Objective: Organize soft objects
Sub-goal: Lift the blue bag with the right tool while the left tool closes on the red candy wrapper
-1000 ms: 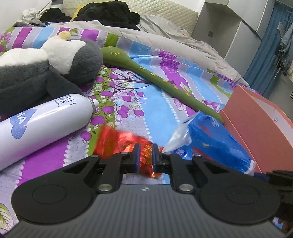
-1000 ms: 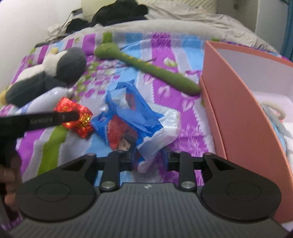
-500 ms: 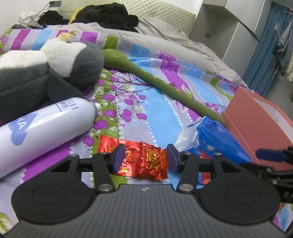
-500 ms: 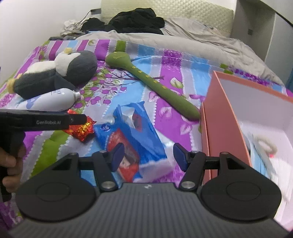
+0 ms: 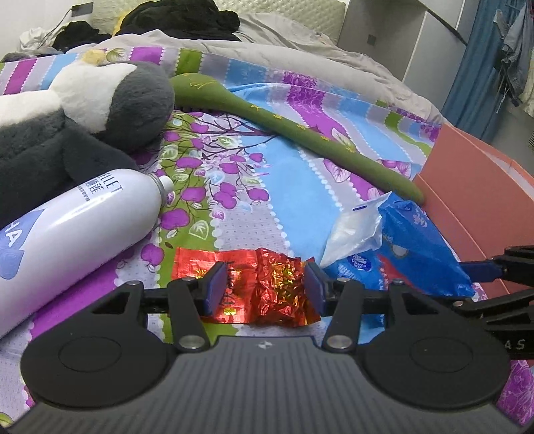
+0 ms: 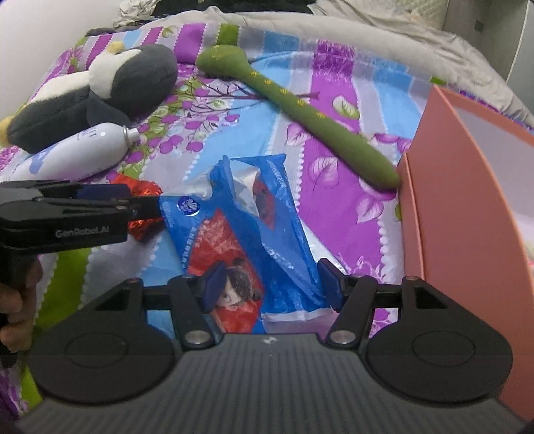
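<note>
Left wrist view: left gripper (image 5: 263,283) jaws apart astride red foil packet (image 5: 247,287) on bedsheet (image 5: 260,207); right gripper (image 6: 268,285) wide over blue tissue pack (image 6: 247,233) beside pink box (image 6: 467,233); slippery wrappers may crumple, slip free.

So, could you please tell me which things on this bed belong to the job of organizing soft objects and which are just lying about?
Belong to the job:
- red foil wrapper
- blue plastic bag
- penguin plush
- green plush snake
- pink box

Just lying about:
- white spray can
- dark clothes
- grey blanket
</note>
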